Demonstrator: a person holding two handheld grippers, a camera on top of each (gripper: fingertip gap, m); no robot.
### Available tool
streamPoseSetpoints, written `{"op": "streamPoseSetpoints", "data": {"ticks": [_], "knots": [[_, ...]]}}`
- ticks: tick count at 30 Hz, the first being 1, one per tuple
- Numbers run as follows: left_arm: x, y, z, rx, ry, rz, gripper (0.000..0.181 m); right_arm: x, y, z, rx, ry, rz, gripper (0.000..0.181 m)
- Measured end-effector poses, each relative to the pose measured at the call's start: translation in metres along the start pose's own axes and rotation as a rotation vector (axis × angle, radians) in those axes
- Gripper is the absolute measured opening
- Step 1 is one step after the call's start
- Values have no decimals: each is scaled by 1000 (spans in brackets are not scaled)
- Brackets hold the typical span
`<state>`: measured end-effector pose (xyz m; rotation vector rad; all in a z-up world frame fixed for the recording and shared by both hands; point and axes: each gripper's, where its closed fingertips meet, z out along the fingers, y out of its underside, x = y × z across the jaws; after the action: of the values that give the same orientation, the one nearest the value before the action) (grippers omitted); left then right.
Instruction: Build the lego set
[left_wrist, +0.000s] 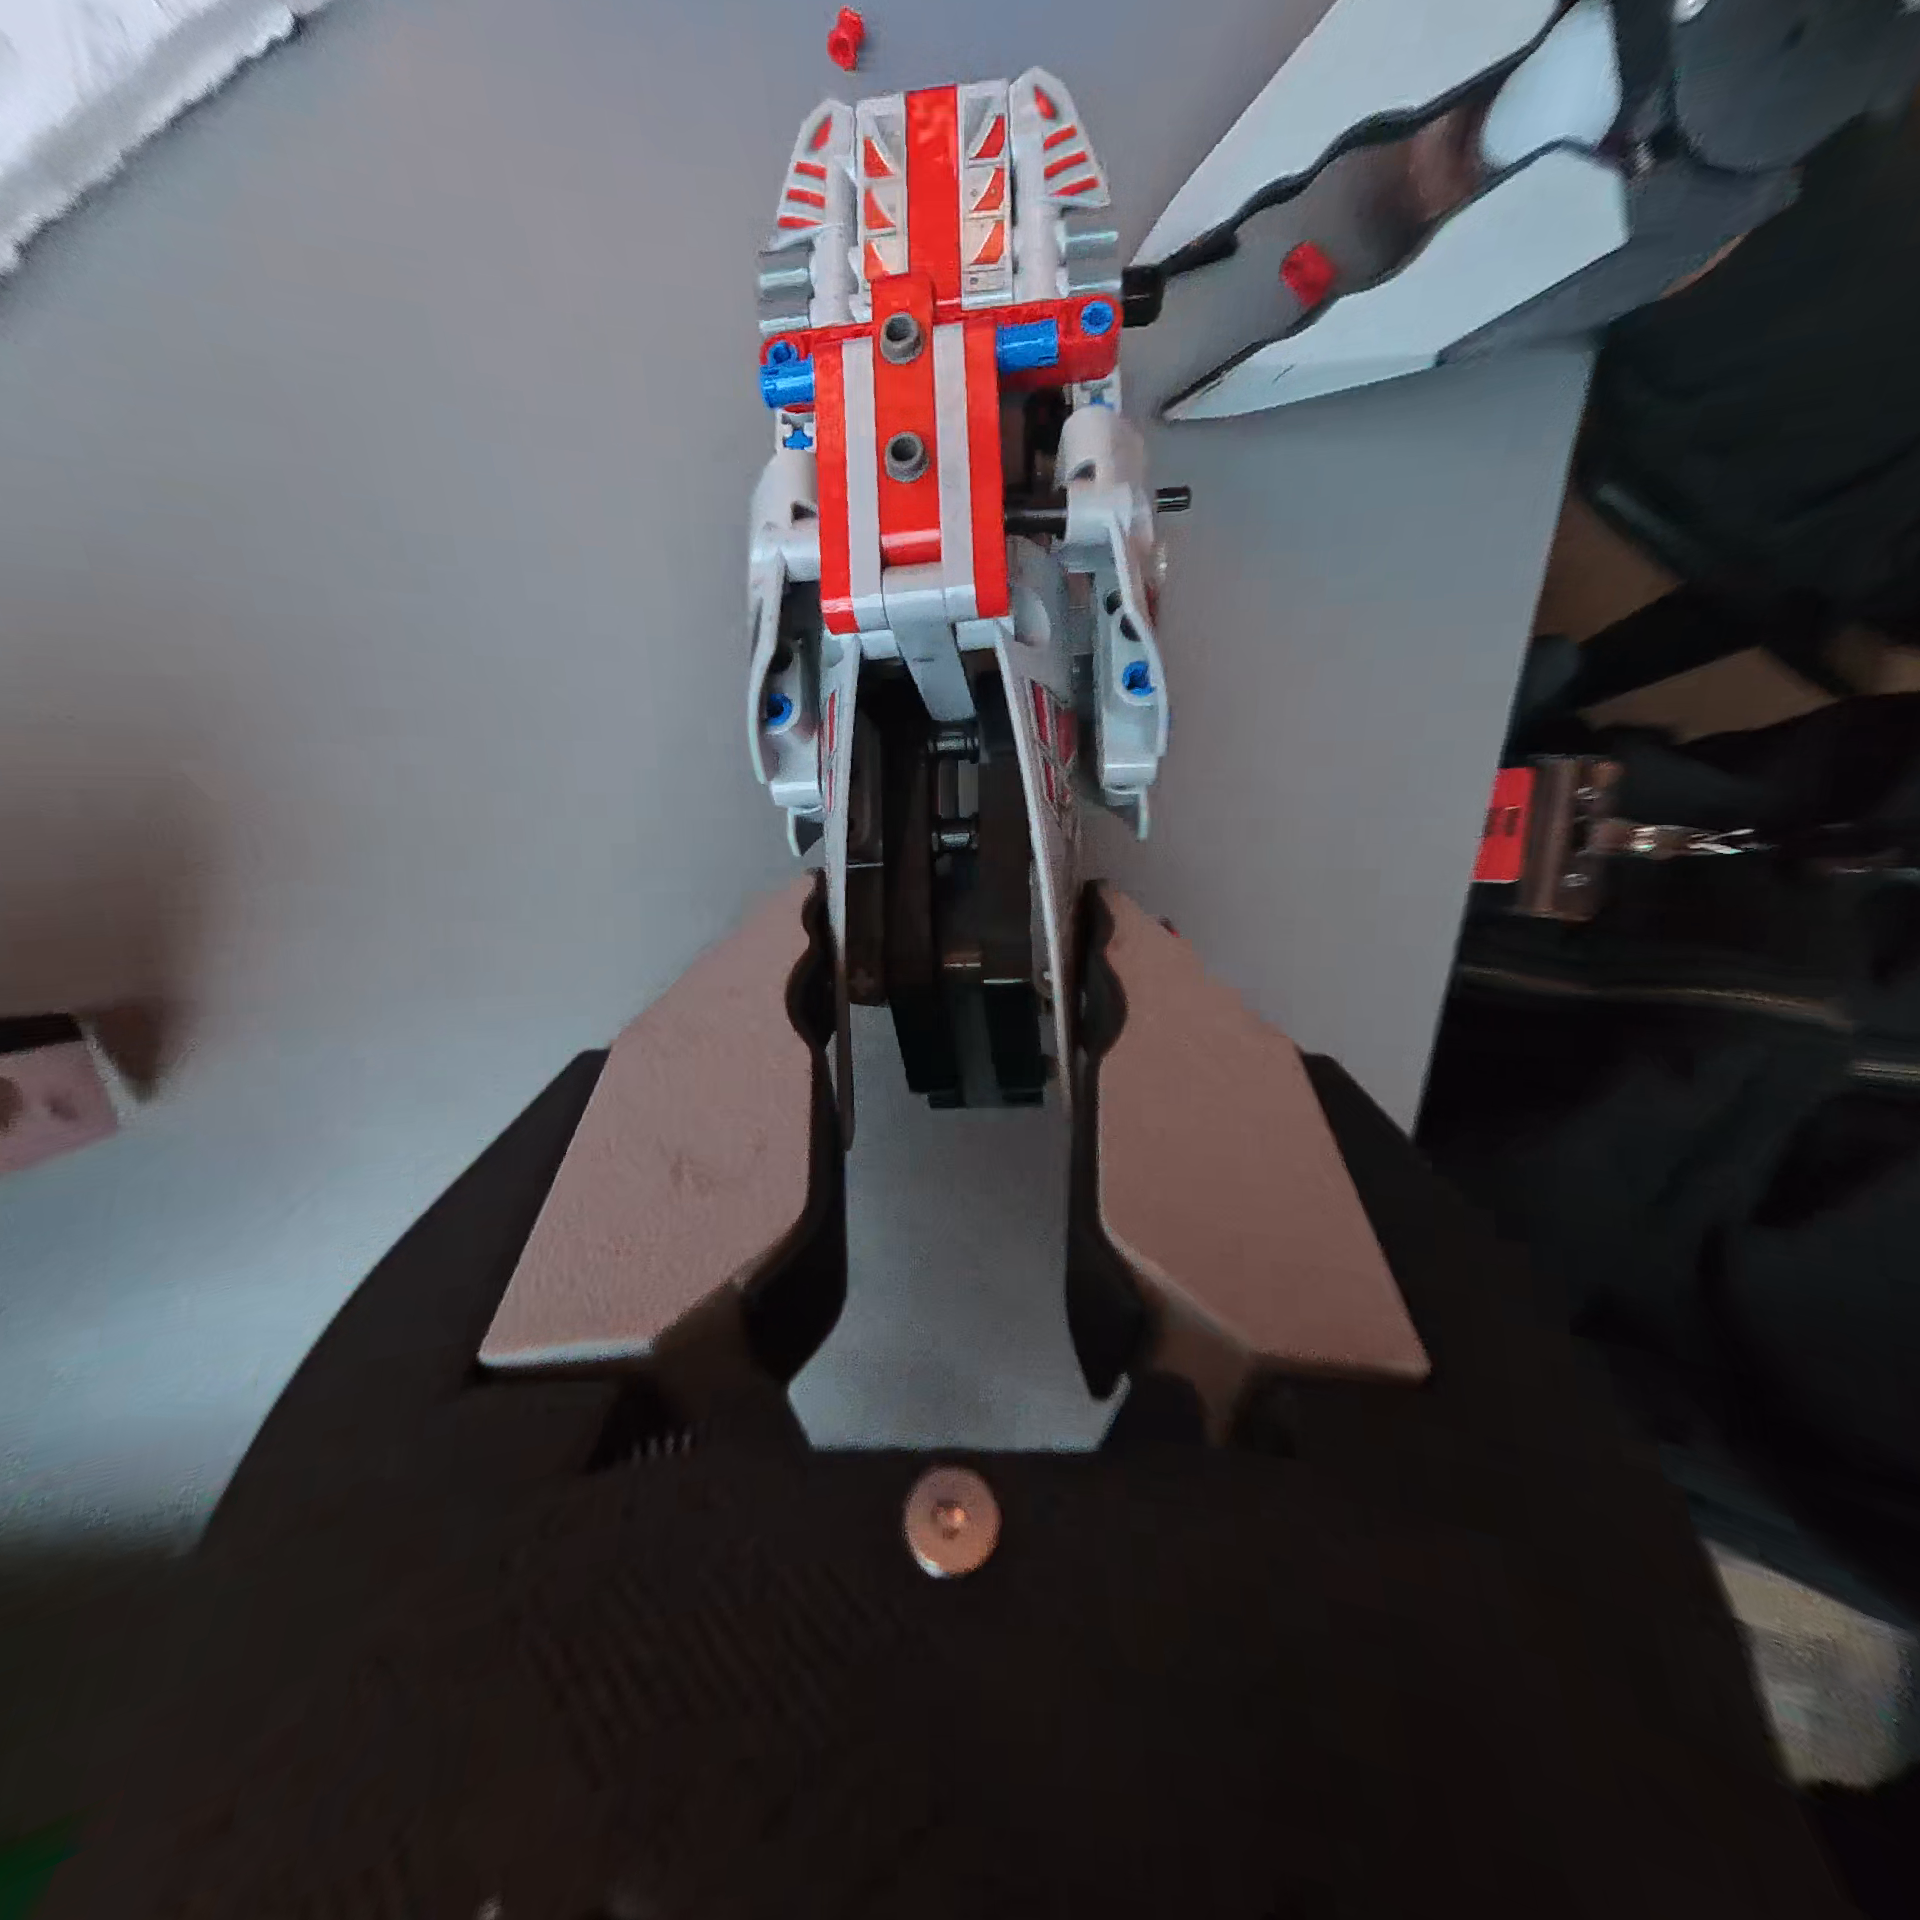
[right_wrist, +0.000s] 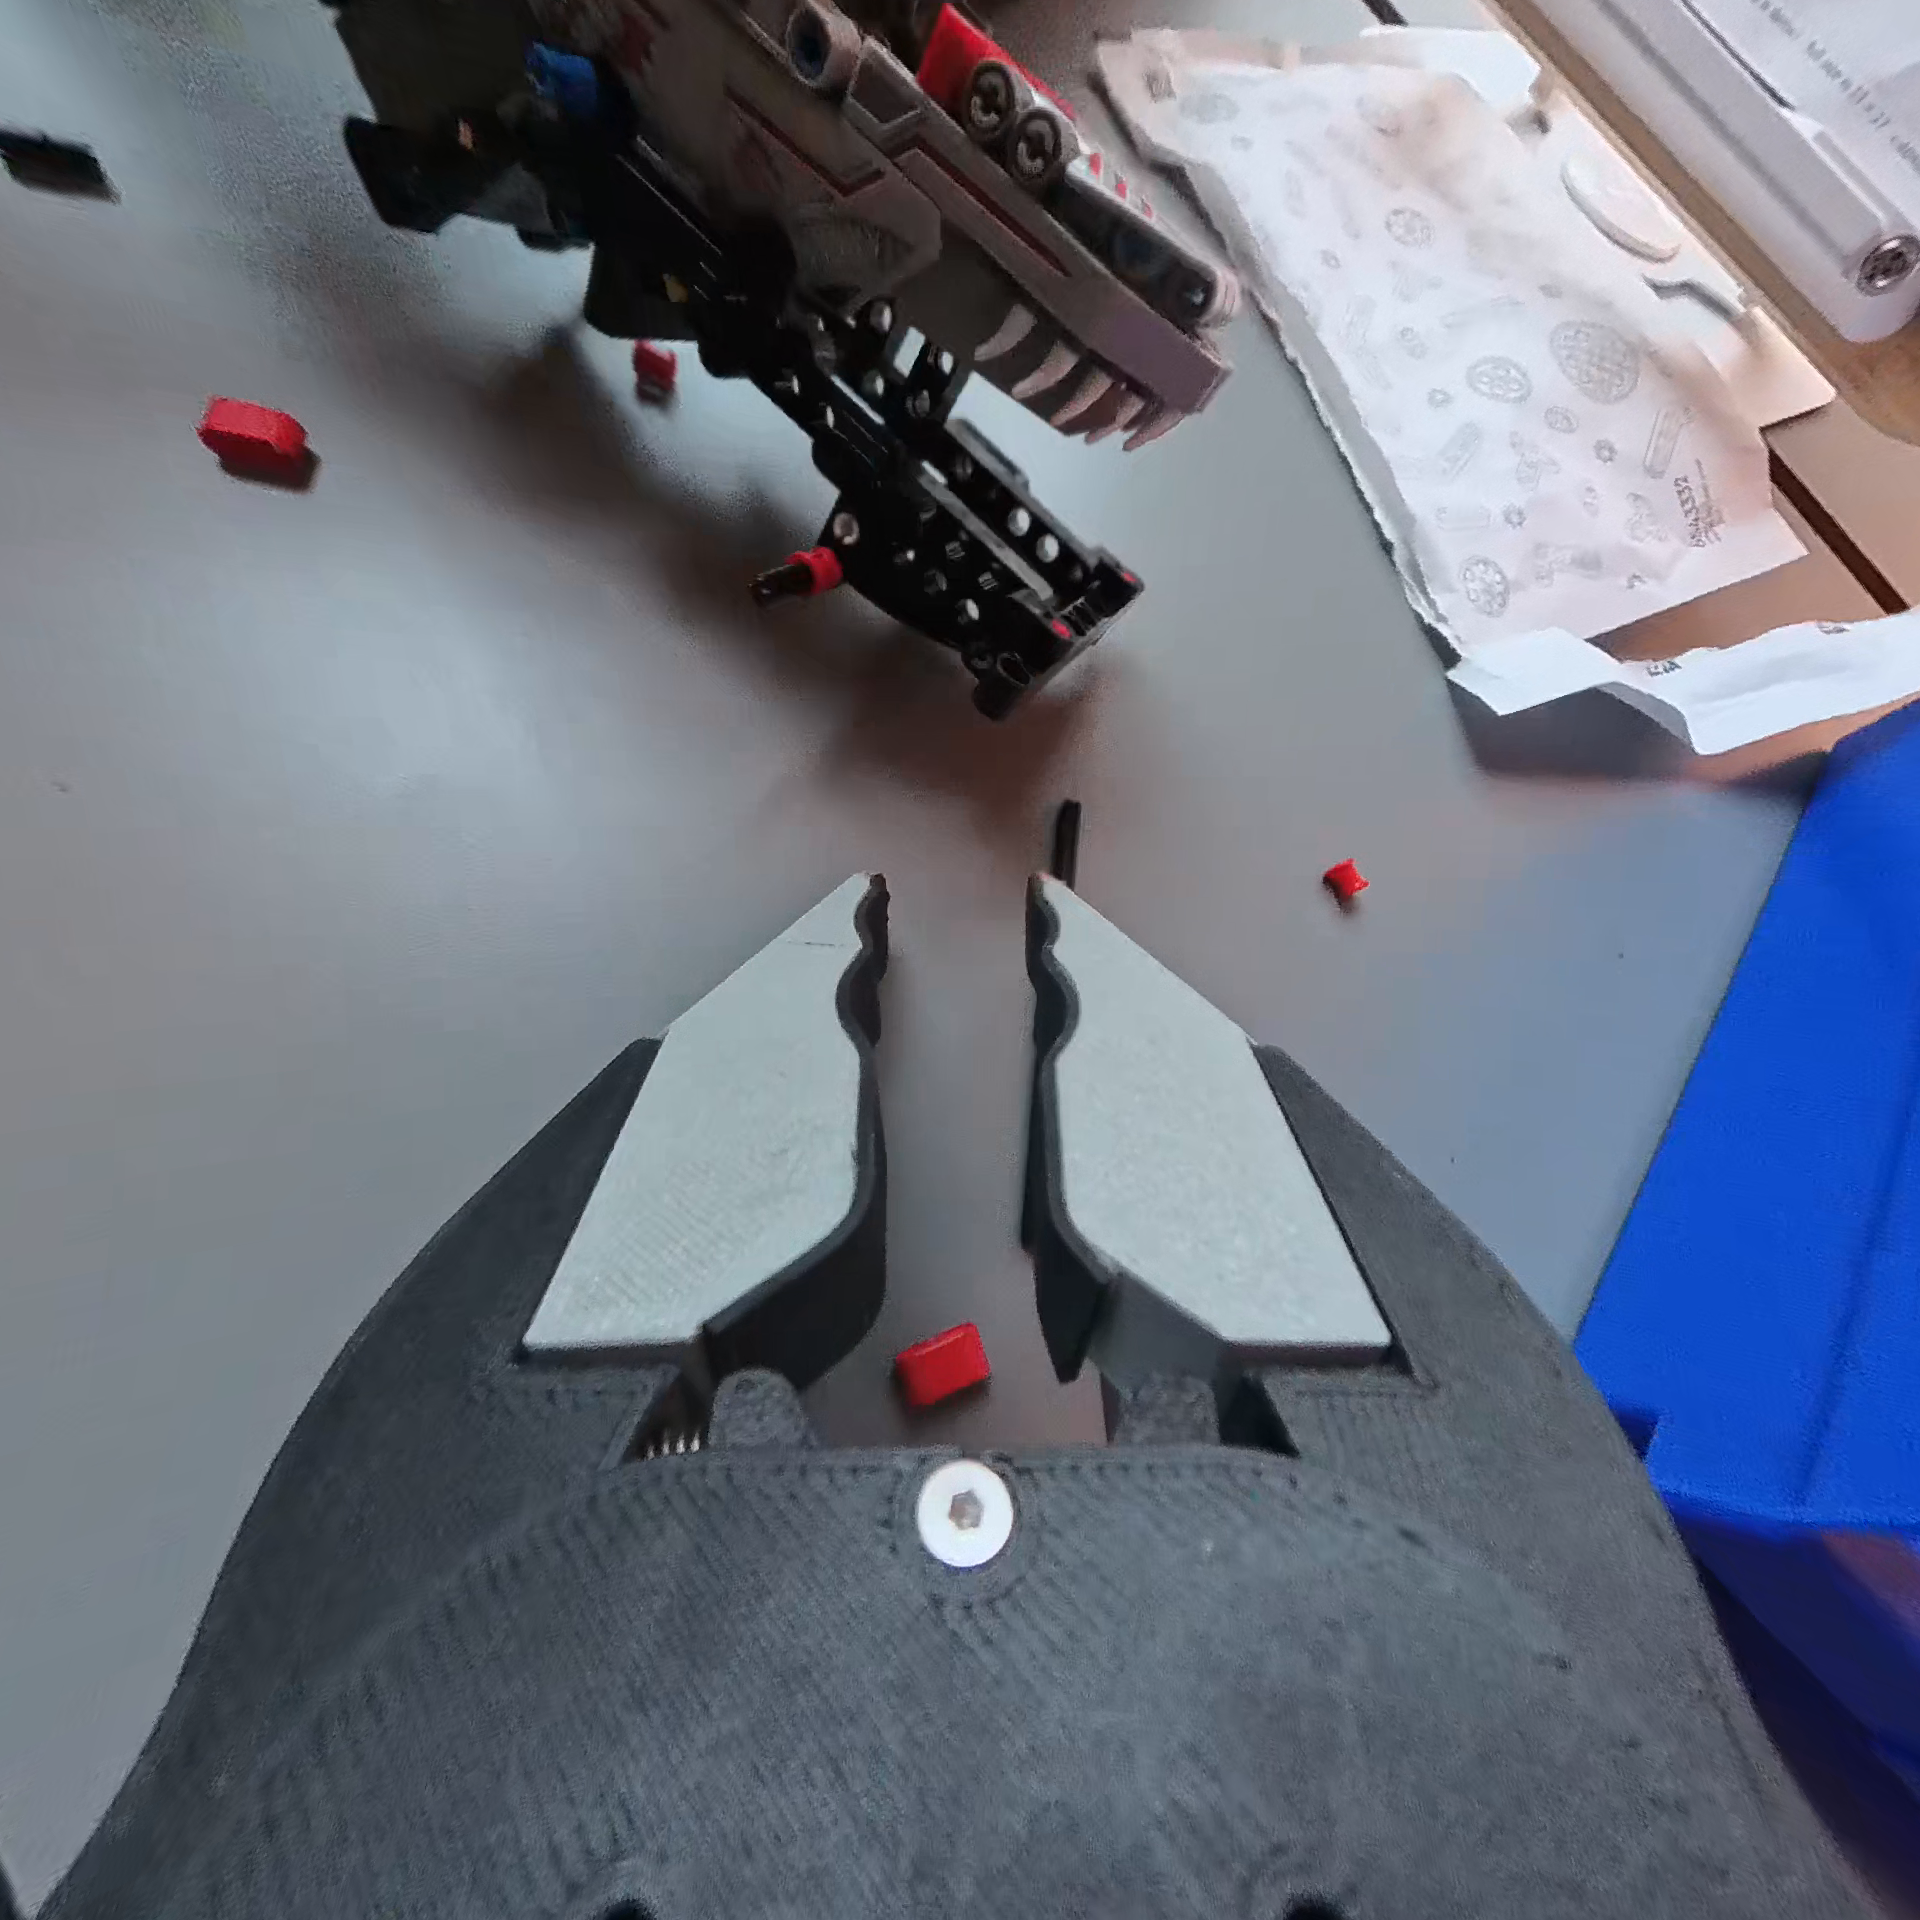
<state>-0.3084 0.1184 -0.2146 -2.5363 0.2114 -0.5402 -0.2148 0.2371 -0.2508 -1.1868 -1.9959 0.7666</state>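
Red-and-white lego model (left_wrist: 940, 499) clamped at its rear in left tongs (left_wrist: 954, 935), held steady above grey tabletop (left_wrist: 416, 520) for fitting, while right tongs (right_wrist: 956, 904), apart and empty, hover over loose black pin (right_wrist: 1067, 836), likely the next pick.

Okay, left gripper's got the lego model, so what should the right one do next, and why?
Probably ease the right gripper forward and close on the small black pin just past its fingertips. It is open and empty above the grey table, while the left gripper clamps the lego model, ready for another piece.
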Motion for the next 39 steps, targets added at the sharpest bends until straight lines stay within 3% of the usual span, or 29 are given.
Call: {"op": "streamPoseSetpoints", "data": {"ticks": [7, 13, 16, 22, 31, 35, 39], "knots": [[17, 7, -4, 49, 141, -64, 44, -10, -18, -8, 83, -44, 9, 20], [25, 4, 0, 48, 137, -18, 43, -27, -27, -15, 141, -136, 23, 20], [26, 3, 4, 35, 96, 74, 43, -28, -20, -18, 128, -129, 13, 9], [33, 0, 16, -18, -11, 345, 43, -48, 3, -25, 46, -192, -23, 13], [48, -15, 29, -113, -31, 511, 44, -60, 25, -40, -10, -208, -117, 12], [50, -23, 36, -132, -12, 422, 45, -54, 32, -42, -29, -168, -124, 10], [43, -18, 43, -126, -100, 318, 45, -29, 32, -39, -33, -50, -54, 11]]}}
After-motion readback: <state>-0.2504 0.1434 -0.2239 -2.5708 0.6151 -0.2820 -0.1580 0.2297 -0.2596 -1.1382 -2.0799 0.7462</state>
